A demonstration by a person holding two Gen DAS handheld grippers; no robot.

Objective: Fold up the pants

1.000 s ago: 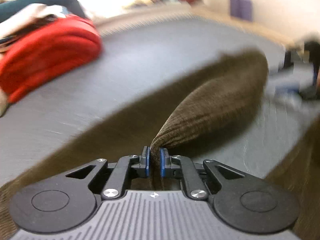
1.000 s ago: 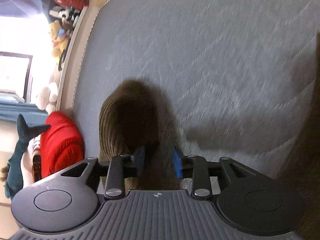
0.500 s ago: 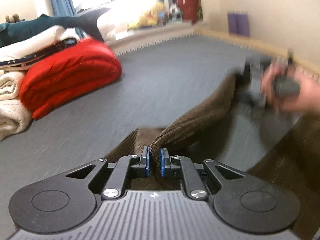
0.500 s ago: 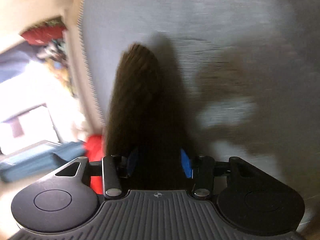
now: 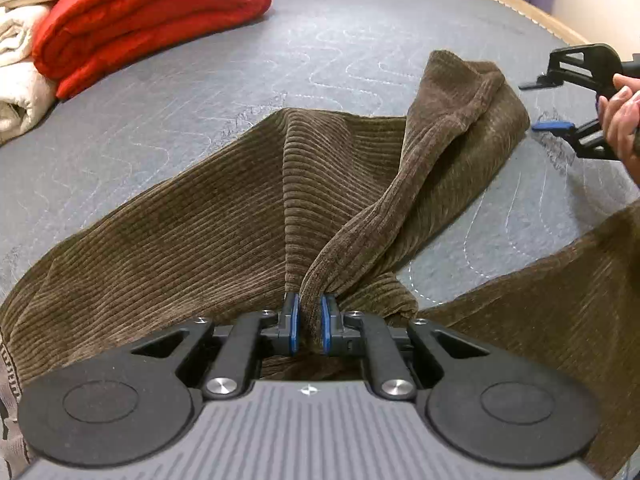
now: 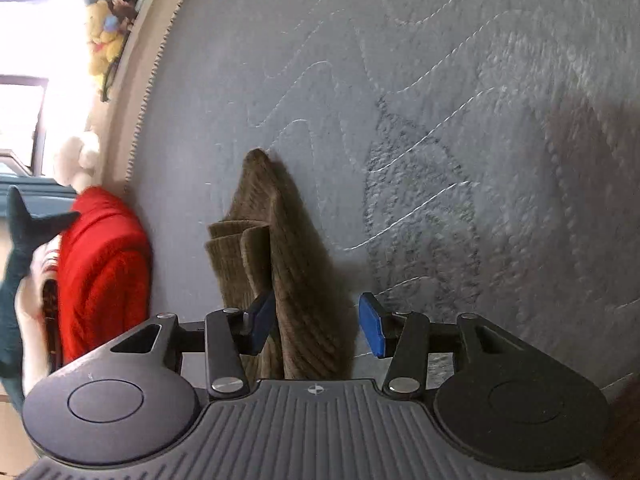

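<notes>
Corduroy pants [image 5: 248,208] pinched in the left gripper [image 5: 309,322] could bunch, since the right gripper [image 6: 318,326] gapes, gripping nothing.

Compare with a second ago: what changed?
The right gripper let go of the pants; its jaws now stand open, off the leg end that lies on the mattress. The left gripper stays clamped on a fold. Red blanket unmoved.
</notes>
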